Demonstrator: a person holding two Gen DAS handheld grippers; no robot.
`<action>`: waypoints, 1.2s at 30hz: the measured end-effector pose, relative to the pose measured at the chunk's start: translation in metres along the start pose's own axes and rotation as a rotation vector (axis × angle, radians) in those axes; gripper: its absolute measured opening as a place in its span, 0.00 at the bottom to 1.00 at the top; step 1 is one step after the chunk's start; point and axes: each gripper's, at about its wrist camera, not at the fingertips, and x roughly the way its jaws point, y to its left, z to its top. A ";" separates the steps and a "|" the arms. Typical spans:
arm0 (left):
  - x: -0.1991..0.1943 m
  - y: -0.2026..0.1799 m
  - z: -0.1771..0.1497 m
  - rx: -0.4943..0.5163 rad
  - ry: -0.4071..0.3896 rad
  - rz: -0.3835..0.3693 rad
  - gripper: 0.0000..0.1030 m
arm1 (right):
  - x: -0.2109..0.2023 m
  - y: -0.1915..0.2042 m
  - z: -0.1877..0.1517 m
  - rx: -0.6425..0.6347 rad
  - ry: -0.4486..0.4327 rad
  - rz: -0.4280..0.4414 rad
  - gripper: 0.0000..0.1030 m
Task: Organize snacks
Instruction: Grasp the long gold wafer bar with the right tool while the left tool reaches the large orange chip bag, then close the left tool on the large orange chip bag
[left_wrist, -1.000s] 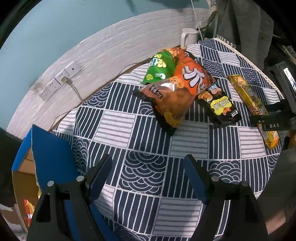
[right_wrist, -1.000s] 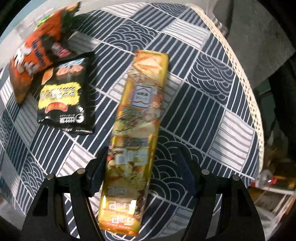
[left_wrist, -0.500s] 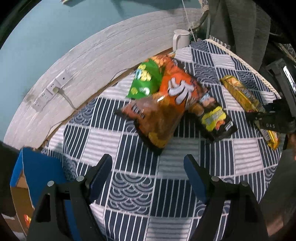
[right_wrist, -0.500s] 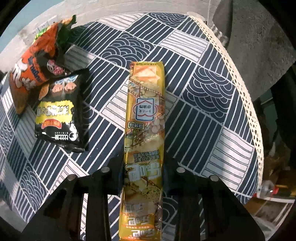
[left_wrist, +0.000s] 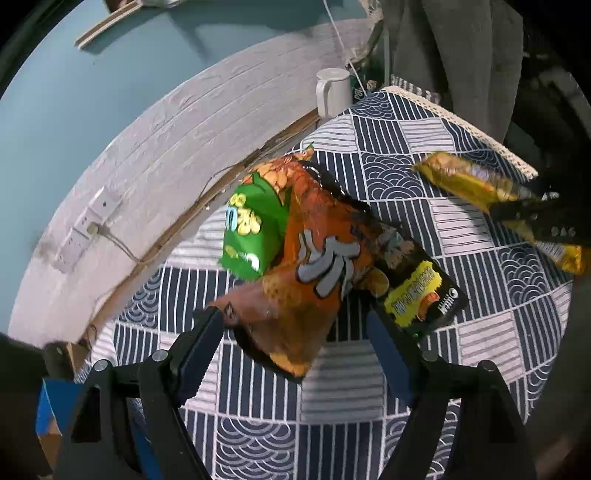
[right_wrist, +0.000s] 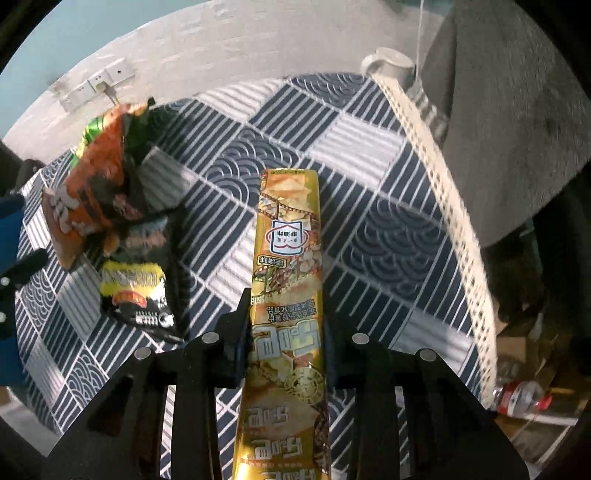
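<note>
My right gripper (right_wrist: 286, 314) is shut on a long yellow snack pack (right_wrist: 288, 258), which it holds lifted above the patterned tablecloth (right_wrist: 369, 240); the same yellow pack (left_wrist: 472, 181) shows at the right of the left wrist view. My left gripper (left_wrist: 295, 332) is open, its fingers either side of the near end of an orange chip bag (left_wrist: 317, 266). That bag lies in a pile with a green bag (left_wrist: 251, 229) behind it and a black-and-yellow bag (left_wrist: 424, 295) to its right. In the right wrist view the orange bag (right_wrist: 92, 184) and black-and-yellow bag (right_wrist: 136, 295) lie at the left.
A white mug (left_wrist: 332, 92) stands at the table's far edge near the white panelled wall (left_wrist: 166, 147) with its sockets (left_wrist: 85, 229). A blue box (left_wrist: 55, 413) sits at the lower left. Grey cloth (right_wrist: 498, 129) hangs beyond the lace-trimmed table edge; a bottle (right_wrist: 521, 398) lies on the floor.
My right gripper shut on the yellow pack and lifted it off the cloth. My left gripper, still open, moved toward the pile until the orange bag's end lies between its fingers.
</note>
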 end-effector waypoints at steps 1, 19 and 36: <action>0.002 -0.001 0.003 0.012 -0.003 0.011 0.79 | -0.002 -0.001 0.004 -0.003 -0.006 0.000 0.29; 0.045 -0.020 0.017 0.124 0.021 0.038 0.79 | -0.017 0.017 0.005 0.007 -0.056 0.024 0.29; 0.013 -0.012 0.000 0.034 0.009 -0.038 0.33 | -0.034 0.026 0.001 -0.033 -0.095 -0.010 0.29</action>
